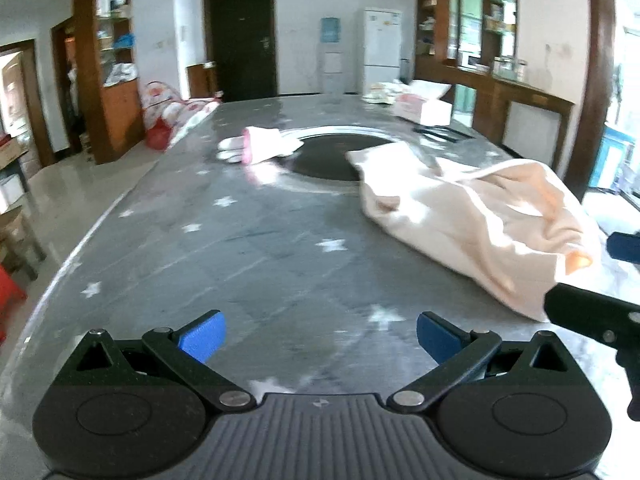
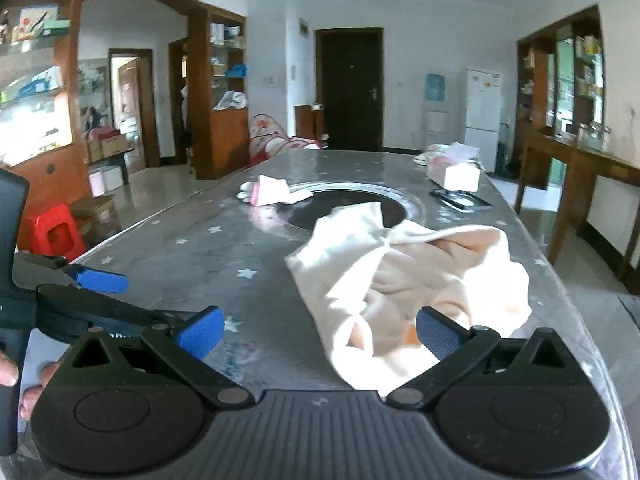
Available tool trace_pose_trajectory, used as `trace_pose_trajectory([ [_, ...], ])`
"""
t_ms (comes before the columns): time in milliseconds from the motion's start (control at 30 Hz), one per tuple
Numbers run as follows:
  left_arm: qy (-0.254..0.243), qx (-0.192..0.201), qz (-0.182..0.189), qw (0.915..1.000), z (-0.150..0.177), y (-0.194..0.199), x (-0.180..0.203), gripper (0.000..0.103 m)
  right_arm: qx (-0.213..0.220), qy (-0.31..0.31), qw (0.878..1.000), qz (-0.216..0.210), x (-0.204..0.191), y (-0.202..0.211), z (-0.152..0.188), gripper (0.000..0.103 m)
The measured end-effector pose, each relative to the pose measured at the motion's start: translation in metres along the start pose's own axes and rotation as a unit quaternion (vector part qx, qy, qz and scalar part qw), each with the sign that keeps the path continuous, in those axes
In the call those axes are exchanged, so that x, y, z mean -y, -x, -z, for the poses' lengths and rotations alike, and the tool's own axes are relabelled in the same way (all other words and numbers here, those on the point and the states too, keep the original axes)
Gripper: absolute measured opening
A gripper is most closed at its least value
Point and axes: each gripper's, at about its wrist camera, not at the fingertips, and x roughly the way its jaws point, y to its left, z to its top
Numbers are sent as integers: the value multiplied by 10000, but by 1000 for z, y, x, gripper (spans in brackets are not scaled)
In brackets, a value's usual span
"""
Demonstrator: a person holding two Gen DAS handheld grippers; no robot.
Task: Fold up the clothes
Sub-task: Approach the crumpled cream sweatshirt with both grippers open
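A crumpled cream garment (image 1: pixel 480 216) lies on the right half of the grey star-patterned table (image 1: pixel 240 256). My left gripper (image 1: pixel 320 338) is open over bare tabletop, left of the garment, with nothing between its blue pads. In the right wrist view the garment (image 2: pixel 400 276) spreads just ahead. My right gripper (image 2: pixel 320 336) is open, its right pad in front of the cloth's near edge; whether it touches I cannot tell. A small folded pink-and-white piece (image 1: pixel 260 146) rests farther back. One of the right gripper's fingers (image 1: pixel 580 312) shows at the left view's right edge.
A dark round inset (image 1: pixel 336 156) sits mid-table, partly under the garment. A tissue box (image 1: pixel 424 110) and a flat dark object (image 1: pixel 444 134) lie at the far right. A red stool (image 2: pixel 56 236) and wooden shelves (image 2: pixel 224 120) stand left of the table.
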Motion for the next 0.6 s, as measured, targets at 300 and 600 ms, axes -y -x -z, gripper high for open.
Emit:
trace_pose_trajectory([
  [300, -214, -204, -299, 9991, -5, -4, 46, 103, 54, -554, 9984, 105, 25, 19, 11, 103],
  [600, -128, -65, 138, 9998, -11, 20, 54, 103, -252, -595, 9972, 367, 31, 22, 15, 103],
])
